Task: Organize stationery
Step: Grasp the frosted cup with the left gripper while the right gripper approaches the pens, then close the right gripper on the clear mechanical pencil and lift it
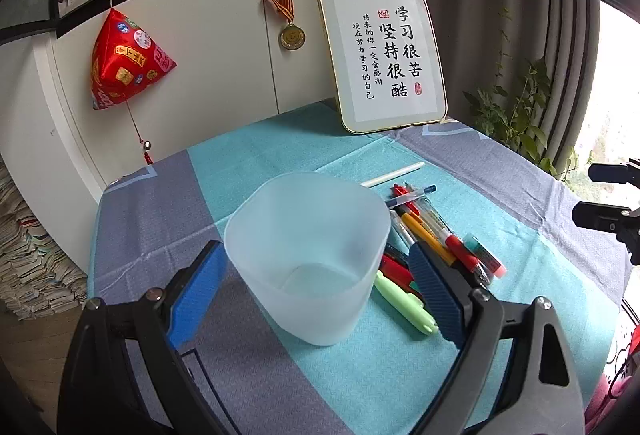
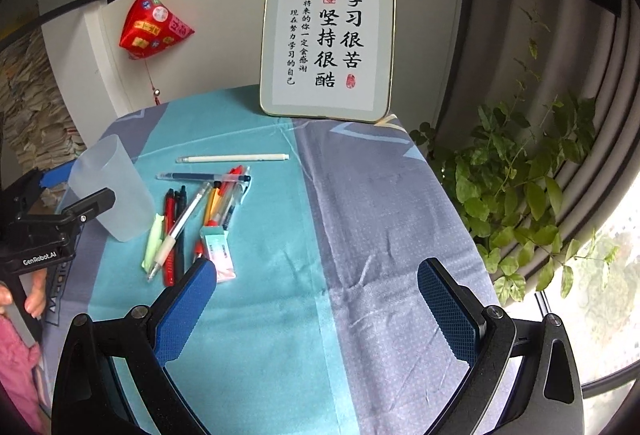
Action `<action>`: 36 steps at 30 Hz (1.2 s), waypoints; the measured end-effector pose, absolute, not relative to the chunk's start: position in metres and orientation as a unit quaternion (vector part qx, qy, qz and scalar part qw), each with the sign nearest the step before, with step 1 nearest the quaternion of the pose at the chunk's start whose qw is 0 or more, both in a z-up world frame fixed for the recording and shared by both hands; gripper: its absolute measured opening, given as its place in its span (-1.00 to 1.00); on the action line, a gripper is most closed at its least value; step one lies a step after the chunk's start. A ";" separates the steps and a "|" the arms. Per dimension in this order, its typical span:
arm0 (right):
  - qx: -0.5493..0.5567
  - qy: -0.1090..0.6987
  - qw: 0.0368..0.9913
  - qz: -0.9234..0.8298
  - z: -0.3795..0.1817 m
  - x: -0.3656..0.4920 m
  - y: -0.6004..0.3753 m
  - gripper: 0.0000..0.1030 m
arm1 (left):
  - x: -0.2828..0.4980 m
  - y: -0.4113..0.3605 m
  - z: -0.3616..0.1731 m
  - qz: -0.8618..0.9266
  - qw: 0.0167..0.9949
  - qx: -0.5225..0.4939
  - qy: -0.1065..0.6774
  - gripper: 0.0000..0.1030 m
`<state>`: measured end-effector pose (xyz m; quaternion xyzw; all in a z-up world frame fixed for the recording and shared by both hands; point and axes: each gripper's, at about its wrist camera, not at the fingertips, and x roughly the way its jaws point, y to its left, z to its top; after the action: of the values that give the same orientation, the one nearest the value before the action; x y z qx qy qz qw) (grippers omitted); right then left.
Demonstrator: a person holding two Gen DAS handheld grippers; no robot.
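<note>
Right wrist: teal-grey tablecloth [image 2: 360, 219] (creased)

Cup [image 1: 308, 255] left of pens [image 1: 432, 235]; plaque [image 1: 384, 59] behind.

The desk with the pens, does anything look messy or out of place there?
Yes. The pens lie in a loose crisscrossed pile on the tablecloth beside the empty translucent cup, with an eraser among them. One white pen lies apart, farther back. Nothing looks spilled or damaged.

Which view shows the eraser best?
Right wrist: the eraser lies flat beside the pens, sleeve and pink end showing in full. Left wrist shows it too, partly behind a red pen.
</note>
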<state>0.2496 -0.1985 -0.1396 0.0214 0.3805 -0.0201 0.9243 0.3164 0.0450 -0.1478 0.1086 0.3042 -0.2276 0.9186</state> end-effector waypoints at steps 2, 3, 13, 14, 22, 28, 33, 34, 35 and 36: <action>0.022 0.386 0.922 -0.019 -0.144 0.256 -0.199 0.95 | 0.323 0.046 -0.150 -0.238 0.917 0.100 0.303 0.46; 0.022 0.389 0.921 -0.020 -0.146 0.259 -0.198 0.95 | 0.325 0.046 -0.150 -0.241 0.917 0.096 0.302 0.45; 0.035 0.398 0.915 0.055 -0.147 0.261 -0.177 0.95 | 0.290 0.049 -0.145 -0.204 0.929 0.105 0.292 0.44; 0.026 0.399 0.914 0.071 -0.147 0.259 -0.169 0.95 | 0.283 0.052 -0.144 -0.195 0.930 0.102 0.293 0.44; 0.032 0.450 0.875 0.178 -0.167 0.265 -0.117 -0.34 | 0.237 0.071 -0.139 -0.121 0.950 0.054 0.284 0.45; 0.059 0.471 0.865 0.162 -0.177 0.285 -0.104 -0.34 | 0.230 0.075 -0.152 -0.118 0.945 0.033 0.303 0.46; 0.056 0.480 0.863 0.147 -0.184 0.300 -0.100 -0.41 | 0.223 0.080 -0.152 -0.148 0.943 0.017 0.298 0.53; 0.057 0.483 0.861 0.150 -0.186 0.302 -0.099 -0.73 | 0.222 0.082 -0.152 -0.155 0.942 0.013 0.299 0.61; 0.059 0.482 0.861 0.151 -0.186 0.301 -0.099 -0.73 | 0.222 0.083 -0.151 -0.159 0.941 0.011 0.298 0.70; 0.059 0.481 0.861 0.154 -0.186 0.300 -0.100 -0.76 | 0.221 0.084 -0.151 -0.159 0.942 0.010 0.296 0.72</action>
<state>0.3002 -0.0995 -0.1855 0.0590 0.4808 0.1538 0.8612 0.2210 0.0841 -0.1514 0.0098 0.2955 -0.1591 0.9419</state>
